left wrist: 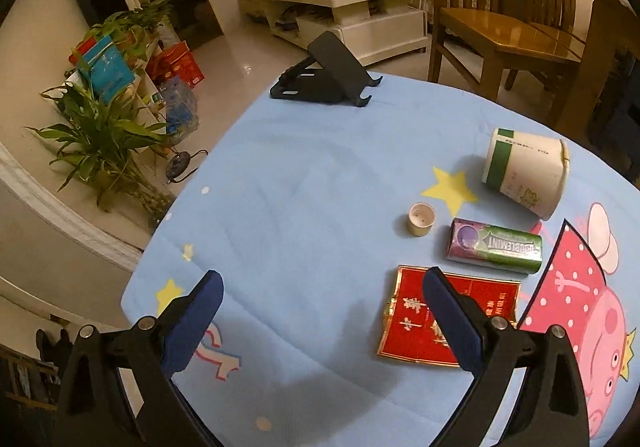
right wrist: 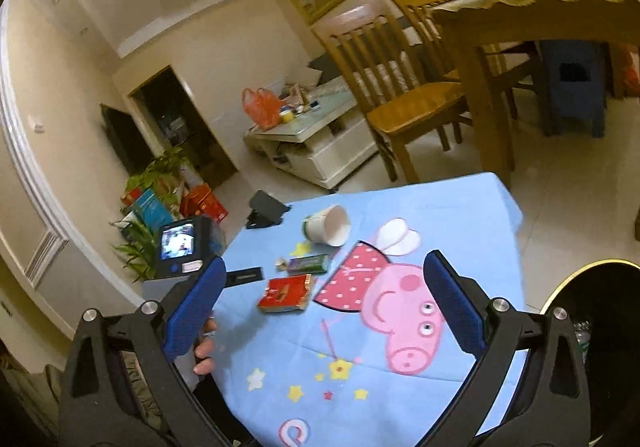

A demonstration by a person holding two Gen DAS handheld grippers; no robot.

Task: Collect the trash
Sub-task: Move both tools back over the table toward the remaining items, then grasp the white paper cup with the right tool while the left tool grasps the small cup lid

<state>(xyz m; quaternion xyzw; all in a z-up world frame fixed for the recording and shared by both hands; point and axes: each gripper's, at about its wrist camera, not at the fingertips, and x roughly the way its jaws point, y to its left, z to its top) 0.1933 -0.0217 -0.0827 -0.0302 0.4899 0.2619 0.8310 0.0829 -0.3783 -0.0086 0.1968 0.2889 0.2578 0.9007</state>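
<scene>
On the blue cartoon tablecloth [left wrist: 312,183] lie a flattened red cigarette pack [left wrist: 404,327], a green-purple Doublemint gum pack [left wrist: 496,245], a small beige cap [left wrist: 421,219] and a tipped white paper cup [left wrist: 526,171]. My left gripper [left wrist: 322,321] is open and empty, low over the cloth, its right finger over the red pack. My right gripper [right wrist: 324,303] is open and empty, higher up; in its view the red pack [right wrist: 285,293], gum pack [right wrist: 309,263] and cup [right wrist: 330,226] lie beyond. A black bin [right wrist: 596,331] stands at the right.
A black phone stand [left wrist: 326,73] sits at the table's far edge. Wooden chairs [left wrist: 504,15] and a dining table [right wrist: 532,15] stand beyond. A white coffee table [left wrist: 344,7] and potted plants [left wrist: 96,143] are on the floor to the left.
</scene>
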